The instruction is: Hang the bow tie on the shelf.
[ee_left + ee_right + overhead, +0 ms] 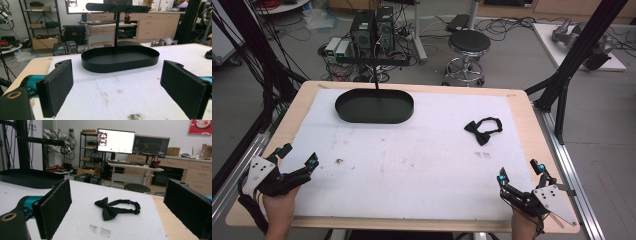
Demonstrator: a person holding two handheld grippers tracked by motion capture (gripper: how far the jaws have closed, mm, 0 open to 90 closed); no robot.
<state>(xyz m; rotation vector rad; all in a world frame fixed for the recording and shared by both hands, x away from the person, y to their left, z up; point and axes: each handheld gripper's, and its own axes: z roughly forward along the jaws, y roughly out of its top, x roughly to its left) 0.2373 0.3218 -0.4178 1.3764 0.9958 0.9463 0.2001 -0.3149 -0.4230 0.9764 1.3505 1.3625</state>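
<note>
A black bow tie [482, 129] with its strap looped lies on the white mat at the right; the right gripper view has the bow tie [113, 210] straight ahead between the jaws. A black oval tray [374, 106] with an upright post and crossbar stands at the back left, and the tray [120, 58] faces the left gripper. My left gripper [298, 157] rests open at the front left corner. At the front right, my right gripper [520, 171] is open too, well short of the bow tie. Nothing sits between either pair of jaws.
The white mat [412, 155] covers most of the wooden table [522, 107] and carries a few dark smudges. Beyond the far edge stand a round stool [468, 44] and computer cases [372, 30] on the floor. Black frame legs [562, 90] rise at the right.
</note>
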